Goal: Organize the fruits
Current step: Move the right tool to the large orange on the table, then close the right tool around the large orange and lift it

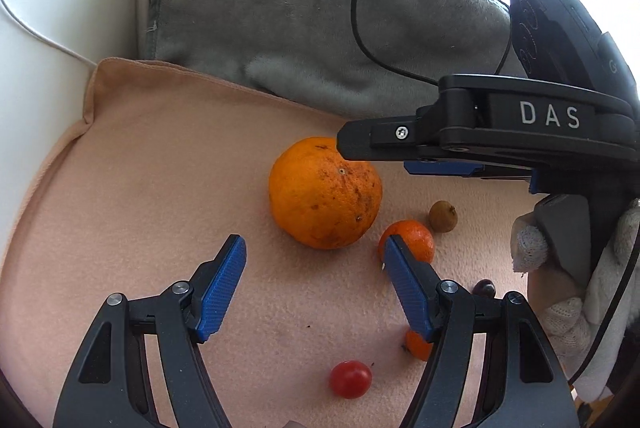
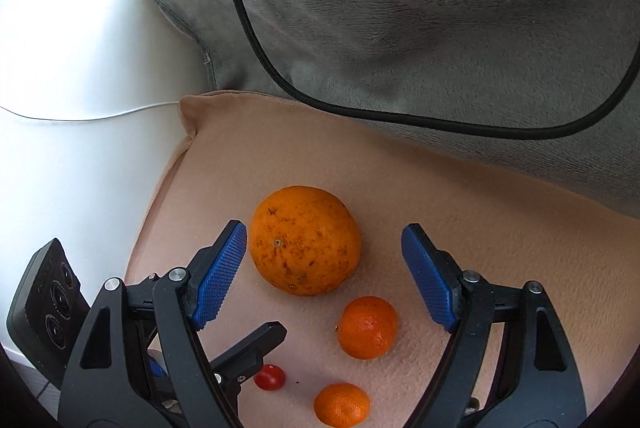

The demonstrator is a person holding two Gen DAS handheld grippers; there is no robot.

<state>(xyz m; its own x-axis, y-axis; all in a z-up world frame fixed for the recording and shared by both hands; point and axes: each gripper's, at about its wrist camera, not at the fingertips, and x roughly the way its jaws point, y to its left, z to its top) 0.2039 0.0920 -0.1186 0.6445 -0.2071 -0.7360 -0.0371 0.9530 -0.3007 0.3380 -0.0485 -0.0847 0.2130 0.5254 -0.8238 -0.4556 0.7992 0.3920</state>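
A cherry tomato (image 1: 350,379) lies low in the frame between the left gripper's (image 1: 314,246) spread jaws, while the right gripper (image 2: 324,236), jaws spread and empty, flanks the large orange (image 2: 305,240) at centre.

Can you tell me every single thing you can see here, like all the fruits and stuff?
large orange: one, orange with brown specks, middle of the cloth.
mandarins: two, orange, the second nearer the camera.
cherry tomato: one, red, near the front edge.
small brownish fruit: one, olive-brown, right of the large orange.
dark grape-like fruit: one, dark purple, partly hidden.
cloth: one, peach, under all the fruit.
blanket: one, grey, behind the cloth.
cable: one, black, lying across the blanket.
left gripper: black with blue pads, open, empty.
right gripper: black with blue pads, open, around the large orange without touching.
gloved hand: one, white, holding the right gripper.
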